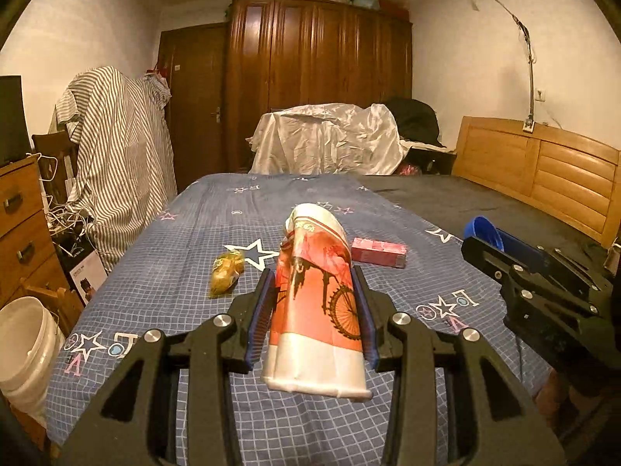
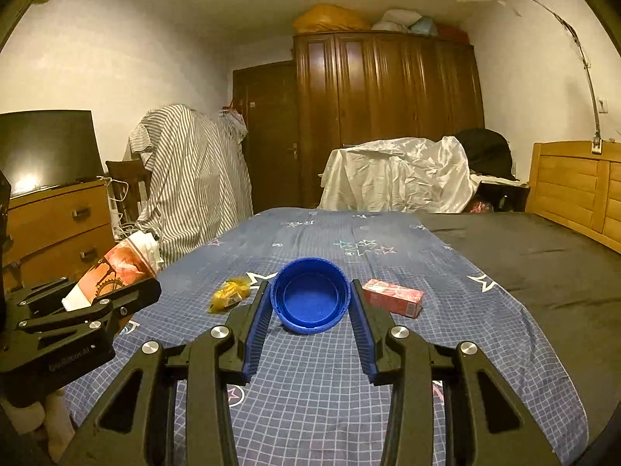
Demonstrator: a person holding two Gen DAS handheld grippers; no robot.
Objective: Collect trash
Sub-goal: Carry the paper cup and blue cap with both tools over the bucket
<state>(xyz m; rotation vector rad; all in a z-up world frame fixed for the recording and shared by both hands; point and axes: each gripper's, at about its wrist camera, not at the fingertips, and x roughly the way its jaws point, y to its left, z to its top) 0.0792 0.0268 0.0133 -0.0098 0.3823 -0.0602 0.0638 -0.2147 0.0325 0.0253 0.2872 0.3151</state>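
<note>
Clamped in the left claw (image 1: 314, 291), a crushed red-and-white paper cup (image 1: 316, 299) hides bedspread beneath, while the right claw (image 2: 310, 299) grips a round blue plastic lid (image 2: 309, 295) above the bed (image 2: 310, 380).

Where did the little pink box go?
The pink box lies flat on the blue star bedsheet, just right of the paper cup in the left wrist view and right of the blue cap in the right wrist view.
</note>
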